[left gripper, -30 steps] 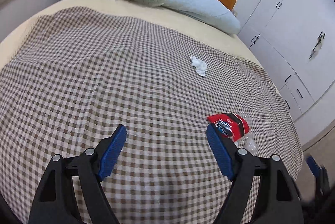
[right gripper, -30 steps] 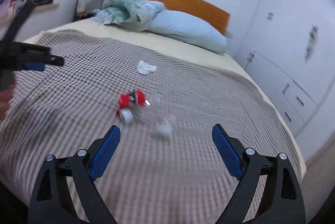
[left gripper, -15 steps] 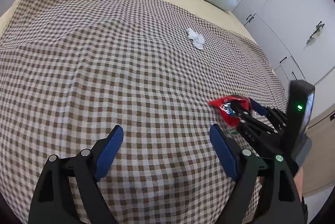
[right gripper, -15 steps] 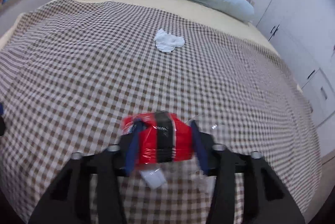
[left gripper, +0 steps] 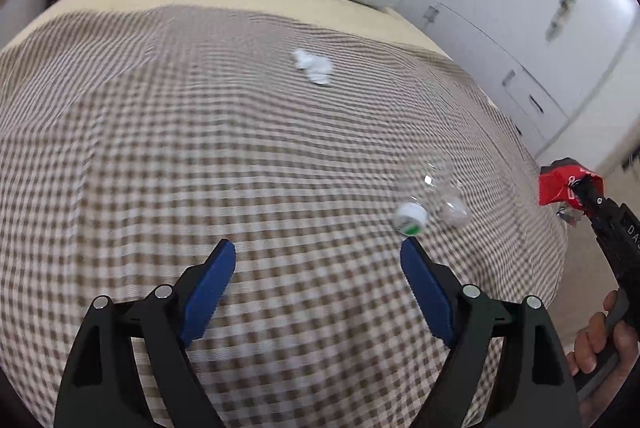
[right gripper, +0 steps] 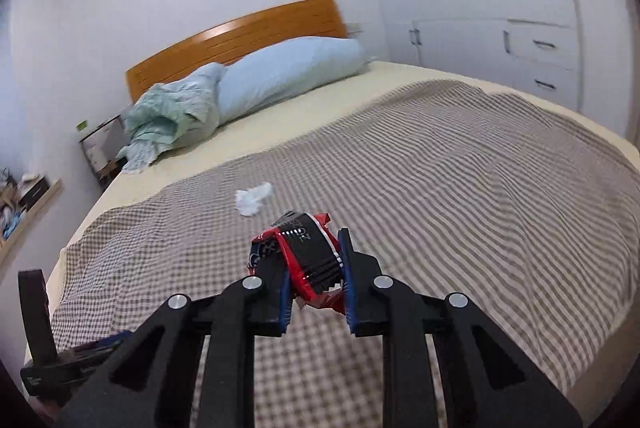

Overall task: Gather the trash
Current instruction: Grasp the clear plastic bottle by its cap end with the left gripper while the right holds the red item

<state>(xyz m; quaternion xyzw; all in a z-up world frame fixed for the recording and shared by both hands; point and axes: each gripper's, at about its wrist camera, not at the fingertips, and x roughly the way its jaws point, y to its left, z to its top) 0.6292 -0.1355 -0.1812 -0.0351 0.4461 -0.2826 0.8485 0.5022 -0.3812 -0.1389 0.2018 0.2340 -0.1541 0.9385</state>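
My right gripper point(right gripper: 314, 268) is shut on a red and black snack wrapper point(right gripper: 304, 248) and holds it above the checked bedspread. The wrapper point(left gripper: 560, 186) also shows at the right edge of the left wrist view, past the bed's side. My left gripper point(left gripper: 318, 264) is open and empty, low over the bedspread. A clear plastic bottle point(left gripper: 436, 200) with a white cap lies on the bed just beyond my left gripper's right finger. A crumpled white tissue point(left gripper: 314, 66) lies farther up the bed; it also shows in the right wrist view point(right gripper: 254, 198).
The bed has a checked cover point(left gripper: 200, 148), a blue pillow point(right gripper: 288, 76), a green blanket point(right gripper: 172, 116) and a wooden headboard point(right gripper: 240, 36). White wardrobes point(left gripper: 520, 28) stand at the right. A nightstand point(right gripper: 100, 148) and a shelf point(right gripper: 24, 204) are at the left.
My right gripper has lifted the red wrapper off the bed and carried it right, beyond the bed's edge. The clear bottle stays on the bed. My left gripper stays open.
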